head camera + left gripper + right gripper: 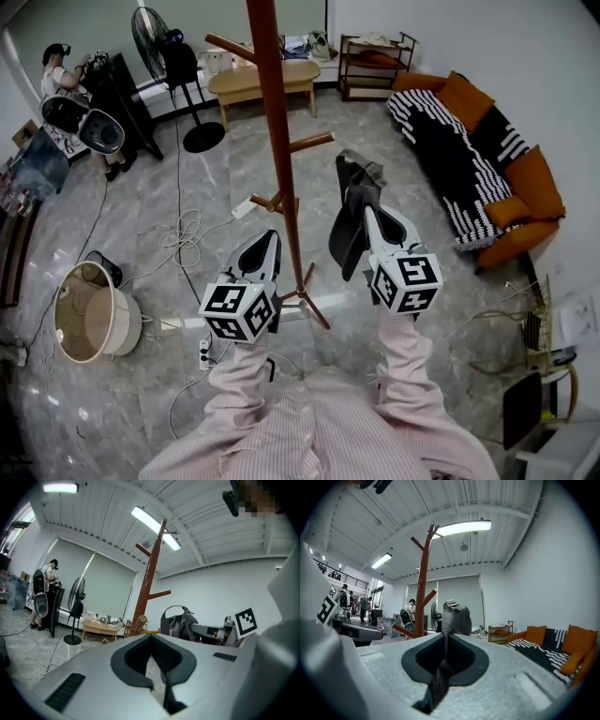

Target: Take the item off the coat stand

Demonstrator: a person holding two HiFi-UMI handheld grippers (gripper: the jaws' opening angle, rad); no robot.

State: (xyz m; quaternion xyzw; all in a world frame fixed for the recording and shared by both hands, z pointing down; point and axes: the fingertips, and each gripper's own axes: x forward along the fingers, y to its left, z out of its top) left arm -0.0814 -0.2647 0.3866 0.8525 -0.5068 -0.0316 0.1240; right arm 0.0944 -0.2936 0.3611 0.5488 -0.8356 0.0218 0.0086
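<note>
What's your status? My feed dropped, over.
Right gripper shut on grey item, hanging clear of coat stand. Left gripper shut, empty. Nothing blocking seen.

Floor [403, 202] bears coat stand [277, 141], bucket [89, 317], cables [184, 234]

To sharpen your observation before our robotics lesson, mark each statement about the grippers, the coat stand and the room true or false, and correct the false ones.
1. The right gripper has its jaws shut on the grey garment. True.
2. The left gripper grips the garment too. False: its jaws are together with nothing between them.
3. The coat stand lies toppled on the floor. False: it stands upright.
4. The sofa carries orange cushions. True.
</note>
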